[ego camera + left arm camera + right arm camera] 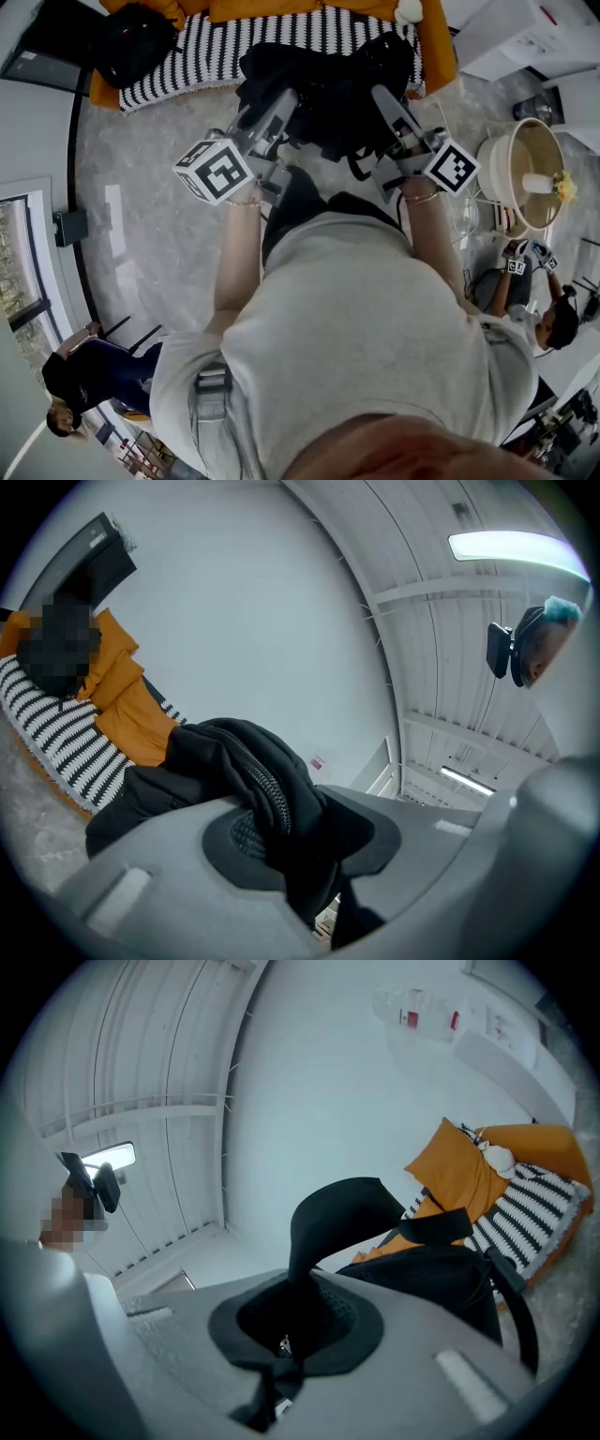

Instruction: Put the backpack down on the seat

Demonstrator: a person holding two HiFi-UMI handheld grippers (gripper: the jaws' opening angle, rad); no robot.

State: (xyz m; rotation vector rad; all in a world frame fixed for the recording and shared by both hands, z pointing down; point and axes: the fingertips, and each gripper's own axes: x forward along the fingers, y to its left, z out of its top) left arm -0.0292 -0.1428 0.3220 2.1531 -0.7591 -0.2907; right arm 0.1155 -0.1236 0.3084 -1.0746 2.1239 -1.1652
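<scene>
So: black backpack [328, 94], slouchy, zipper [267, 789] showing, held up near striped seat [187, 66]; left hand-held gripper [278, 98] pinches fabric, right hand-held gripper [384, 94] clamps strap [319, 1222].

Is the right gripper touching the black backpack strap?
Touching. The right gripper view shows the right gripper with its jaws closed on the black strap, which is pinched tight between them.

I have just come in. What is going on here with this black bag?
A person holds a gripper in each hand, and both are shut on a black backpack: the left gripper on its zipped edge, the right gripper on a strap. The backpack hangs between them in front of the striped seat. It does not look set down yet.
</scene>
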